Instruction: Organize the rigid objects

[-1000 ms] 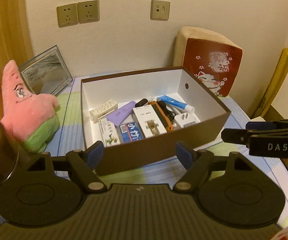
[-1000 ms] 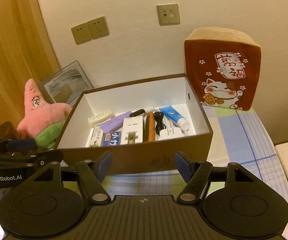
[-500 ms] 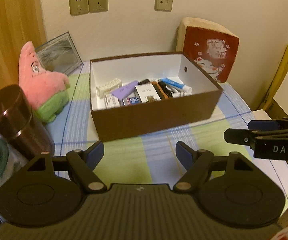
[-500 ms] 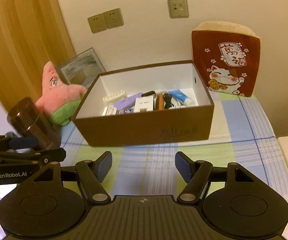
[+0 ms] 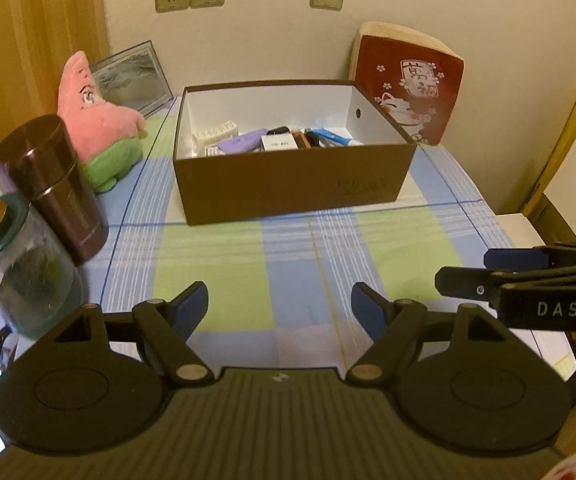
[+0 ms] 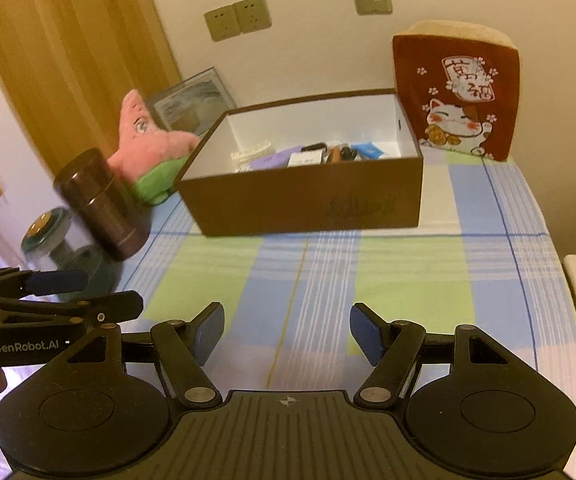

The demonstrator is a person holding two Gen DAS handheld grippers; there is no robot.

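A brown cardboard box (image 5: 288,184) (image 6: 312,204) with a white inside stands at the far middle of the table. It holds several small items, among them a purple case (image 5: 240,143), a white packet (image 5: 276,143) and a blue tube (image 5: 334,136). My left gripper (image 5: 280,306) is open and empty, low over the near part of the checked tablecloth, well back from the box. My right gripper (image 6: 286,328) is open and empty too, beside it on the right. Each gripper shows at the edge of the other's view.
A dark brown metal canister (image 5: 54,188) (image 6: 104,204) and a glass jar with a green lid (image 5: 12,264) stand at the left. A pink starfish plush (image 5: 96,128) and a picture frame (image 5: 132,76) are behind them. A red cat cushion (image 5: 408,84) leans on the wall at the right.
Both grippers have drawn back from the box toward the near edge of the table, so the box looks smaller and farther. The canister and the jar have come into view. The jaws stayed open.
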